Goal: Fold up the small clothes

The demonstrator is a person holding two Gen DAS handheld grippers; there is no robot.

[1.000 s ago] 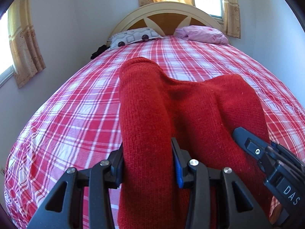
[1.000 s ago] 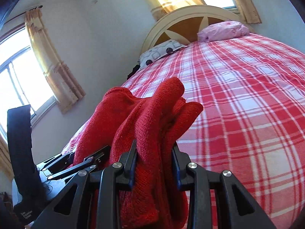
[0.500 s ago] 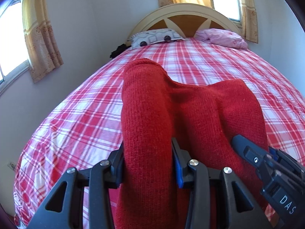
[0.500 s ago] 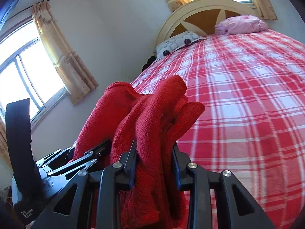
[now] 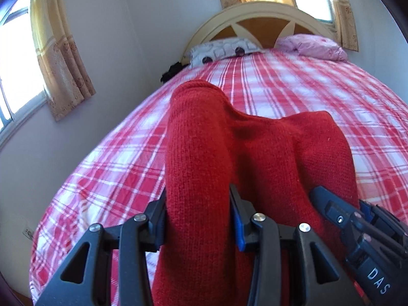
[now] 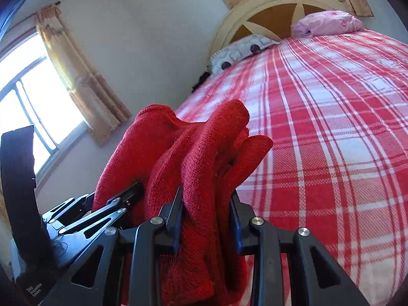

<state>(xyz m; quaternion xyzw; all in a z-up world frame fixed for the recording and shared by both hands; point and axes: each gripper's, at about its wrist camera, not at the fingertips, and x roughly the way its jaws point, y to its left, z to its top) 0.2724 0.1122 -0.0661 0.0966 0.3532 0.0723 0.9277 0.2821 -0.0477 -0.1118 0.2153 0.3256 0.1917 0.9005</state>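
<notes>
Left wrist view: both tongs, left [image 5: 197, 219] and right [image 6: 206, 219], pinched the red knit garment [image 5: 255, 153] raised over the bed [image 5: 306, 89], presumably for laying flat.

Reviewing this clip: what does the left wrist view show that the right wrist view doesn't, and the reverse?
Left wrist only: the left gripper clamping a smooth fold of the red knit garment, and a wall socket. Right wrist only: the right gripper clamping bunched layers of it, and the ceiling. Both: each other's gripper alongside, the plaid bed, two pillows, headboard, curtained windows.
</notes>
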